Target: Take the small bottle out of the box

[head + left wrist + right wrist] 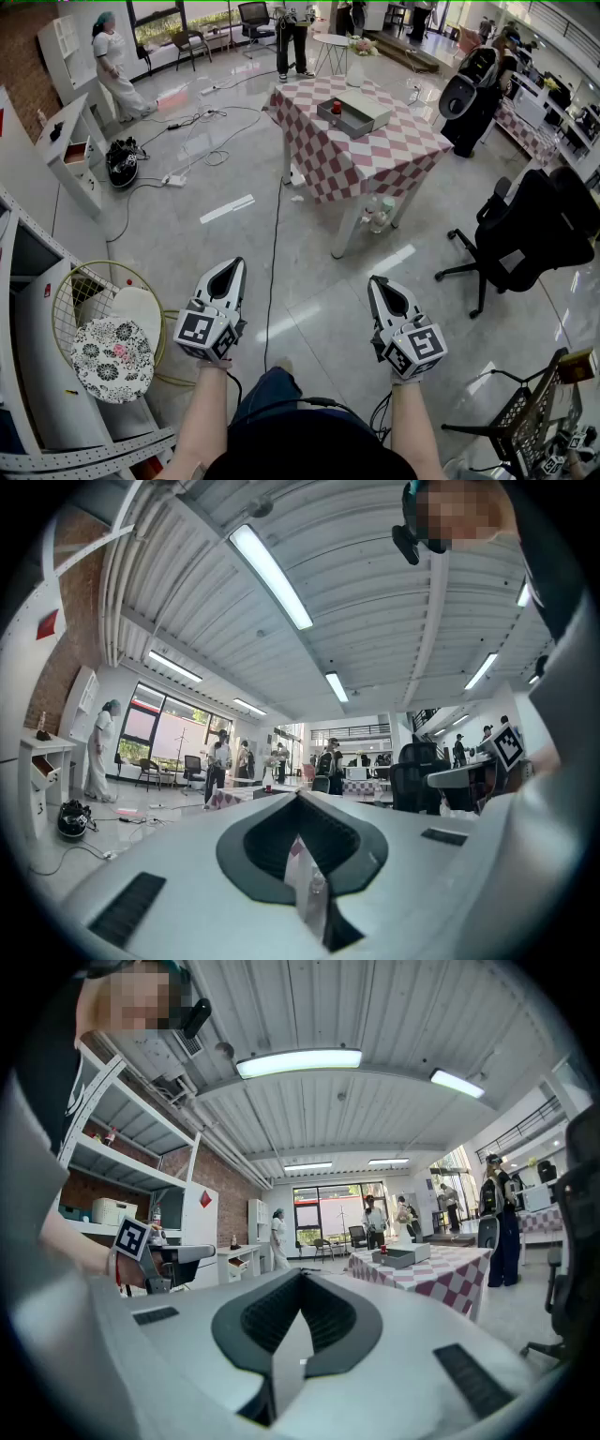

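A grey box (pixel 353 115) lies on the table with the red-and-white checked cloth (pixel 375 155), far ahead of me across the floor. A small red bottle (pixel 337 108) shows at the box's left end. In the right gripper view the box (pixel 403 1256) and the red bottle (pixel 383 1250) are small and distant on the table (pixel 441 1271). My left gripper (pixel 234 266) and right gripper (pixel 378 282) are held side by side over the floor, well short of the table. Both are shut and hold nothing. Each own view shows the left gripper (pixel 300 795) and the right gripper (pixel 302 1275) with jaws together.
A black office chair (pixel 525 234) stands right of the table. White shelving (pixel 28 375), a racket and a patterned round cushion (pixel 112 358) are at my left. Cables (pixel 274 234) run over the floor. A wire rack (pixel 534 412) is at lower right. People stand at the far end.
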The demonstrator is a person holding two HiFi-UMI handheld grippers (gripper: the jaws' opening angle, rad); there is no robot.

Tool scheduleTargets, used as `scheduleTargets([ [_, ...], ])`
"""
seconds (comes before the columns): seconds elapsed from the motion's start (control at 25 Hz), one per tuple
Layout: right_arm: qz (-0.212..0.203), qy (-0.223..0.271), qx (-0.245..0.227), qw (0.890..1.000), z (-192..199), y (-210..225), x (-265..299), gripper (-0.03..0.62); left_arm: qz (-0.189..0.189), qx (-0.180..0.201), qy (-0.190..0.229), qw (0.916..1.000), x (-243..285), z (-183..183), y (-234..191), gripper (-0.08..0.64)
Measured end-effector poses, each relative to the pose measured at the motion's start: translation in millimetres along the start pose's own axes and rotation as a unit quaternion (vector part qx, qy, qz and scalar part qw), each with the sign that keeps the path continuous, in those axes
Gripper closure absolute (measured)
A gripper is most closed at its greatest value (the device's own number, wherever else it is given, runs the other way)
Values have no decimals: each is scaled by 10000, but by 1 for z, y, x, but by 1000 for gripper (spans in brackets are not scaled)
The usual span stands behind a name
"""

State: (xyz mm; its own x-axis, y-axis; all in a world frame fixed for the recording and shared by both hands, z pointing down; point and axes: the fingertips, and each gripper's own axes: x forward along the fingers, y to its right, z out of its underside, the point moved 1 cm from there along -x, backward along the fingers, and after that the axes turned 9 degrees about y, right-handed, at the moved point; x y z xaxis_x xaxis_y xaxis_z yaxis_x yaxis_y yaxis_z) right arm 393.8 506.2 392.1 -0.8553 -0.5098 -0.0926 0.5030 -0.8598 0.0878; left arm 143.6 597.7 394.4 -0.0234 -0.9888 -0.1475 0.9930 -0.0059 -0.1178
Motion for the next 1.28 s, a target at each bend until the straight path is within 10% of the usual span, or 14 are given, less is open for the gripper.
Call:
scheduleTargets([
  [1.28, 500, 75, 228, 9985, 26, 46, 148, 588, 620, -17, -93, 9980, 126, 26, -106, 557],
])
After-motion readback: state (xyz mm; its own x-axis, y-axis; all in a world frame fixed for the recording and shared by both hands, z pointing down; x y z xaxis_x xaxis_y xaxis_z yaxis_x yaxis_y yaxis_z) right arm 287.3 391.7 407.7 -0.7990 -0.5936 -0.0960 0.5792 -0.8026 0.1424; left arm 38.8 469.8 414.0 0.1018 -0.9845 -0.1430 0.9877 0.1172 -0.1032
